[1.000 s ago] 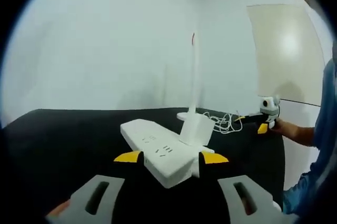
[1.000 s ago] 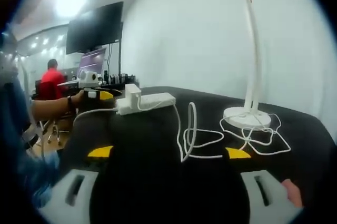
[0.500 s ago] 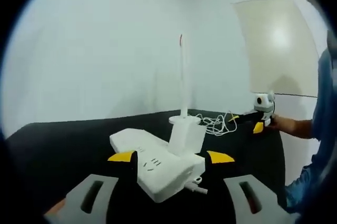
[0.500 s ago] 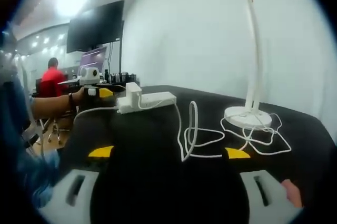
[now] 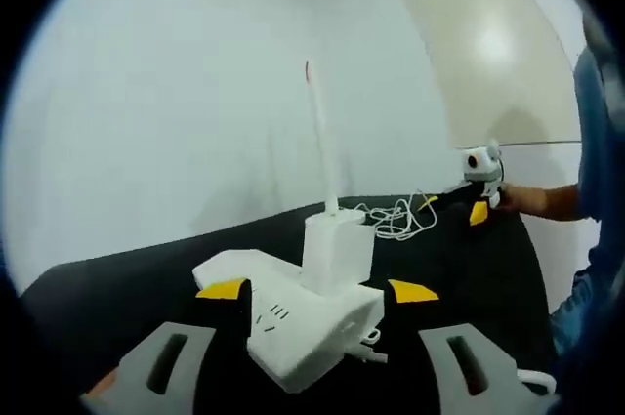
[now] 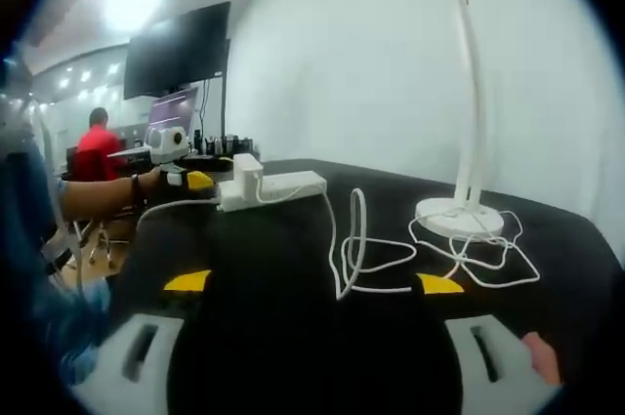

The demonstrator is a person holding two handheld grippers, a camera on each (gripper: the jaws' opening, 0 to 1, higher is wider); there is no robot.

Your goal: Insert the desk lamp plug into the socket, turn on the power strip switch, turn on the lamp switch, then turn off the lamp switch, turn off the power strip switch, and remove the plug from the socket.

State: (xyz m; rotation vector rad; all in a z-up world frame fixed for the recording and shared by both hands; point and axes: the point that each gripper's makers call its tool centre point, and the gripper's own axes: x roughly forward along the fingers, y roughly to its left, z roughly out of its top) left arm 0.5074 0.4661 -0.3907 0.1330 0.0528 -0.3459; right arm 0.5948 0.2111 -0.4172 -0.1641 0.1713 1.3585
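A white power strip [image 5: 293,322] lies on the black table [image 5: 117,288], and a white plug block [image 5: 335,249] stands in it. My left gripper [image 5: 317,293] is open, its yellow tips on either side of the strip's near end. Behind the strip rise the thin white lamp [image 5: 319,137] and its tangled cord [image 5: 395,220]. My right gripper [image 6: 312,283] is open and holds nothing, with the looped cord [image 6: 359,249] just ahead of it. Farther off are the lamp [image 6: 471,103] with its round base [image 6: 457,218], the strip [image 6: 283,186] with the plug [image 6: 246,169], and the left gripper [image 6: 184,178].
A hand holds the right gripper [image 5: 479,190] at the table's far right. A white wall [image 5: 195,93] backs the table, with a beige panel [image 5: 488,54] beside it. A dark screen [image 6: 181,49], a laptop [image 6: 171,117] and a person in red [image 6: 98,146] are beyond the table's left end.
The left gripper view has swung and tilted, so the strip and plug now sit closer between my left jaws. In the right gripper view the left gripper has edged toward the strip; my right gripper is still.
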